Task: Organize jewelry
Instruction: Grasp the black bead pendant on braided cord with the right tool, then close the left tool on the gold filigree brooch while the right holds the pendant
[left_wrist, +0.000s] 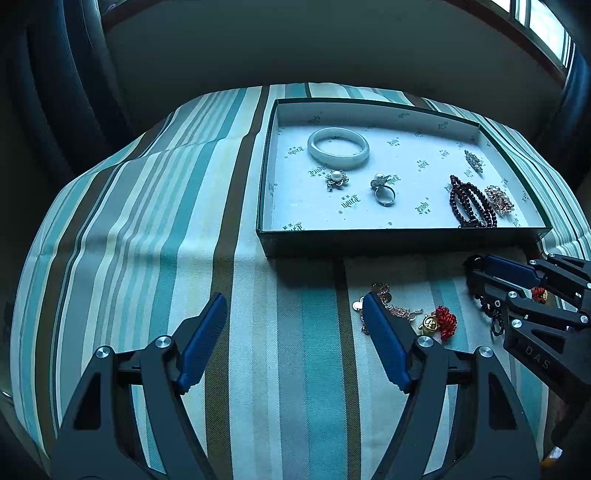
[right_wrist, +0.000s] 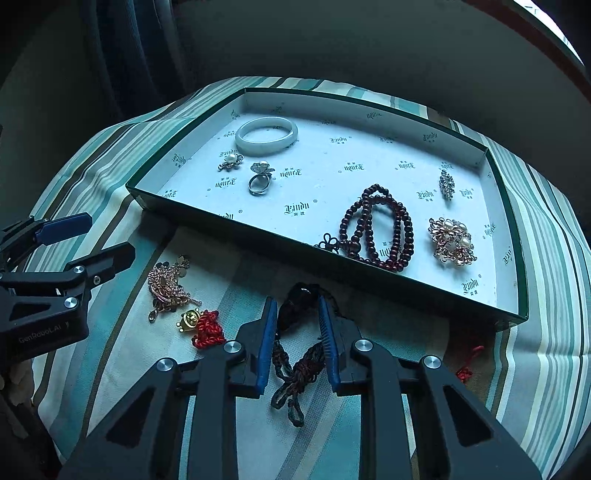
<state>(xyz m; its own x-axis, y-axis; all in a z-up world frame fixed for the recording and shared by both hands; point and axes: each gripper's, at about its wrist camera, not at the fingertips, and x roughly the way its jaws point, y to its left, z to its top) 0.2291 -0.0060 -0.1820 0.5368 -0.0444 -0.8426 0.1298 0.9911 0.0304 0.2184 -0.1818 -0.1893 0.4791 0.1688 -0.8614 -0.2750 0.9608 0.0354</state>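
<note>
Striped cloth (left_wrist: 258, 369) in teal, white and brown covers the surface, and a shallow box (right_wrist: 509, 206) with a printed paper lining sits on it as the collecting place. Inside the box lie a white bangle (right_wrist: 266, 134), a pearl brooch (right_wrist: 230, 161), a ring (right_wrist: 259, 180), a string of dark red beads (right_wrist: 373, 229), a gold flower brooch (right_wrist: 452, 240) and a small sparkly pin (right_wrist: 447, 183), spread apart so each stays easy to see. Just outside the box's near wall, a dark braided cord (right_wrist: 295, 354) lies on the cloth between the fingers of the right gripper (right_wrist: 297, 317), which straddle it but do not seem to press it yet; likely this piece goes in next. Beside it, further from the box, wait a gold chain (right_wrist: 168, 286) and a red knot charm (right_wrist: 205, 326). The left gripper (left_wrist: 295, 314) hovers spread wide, gripping nothing, apparently kept clear of the work.
</note>
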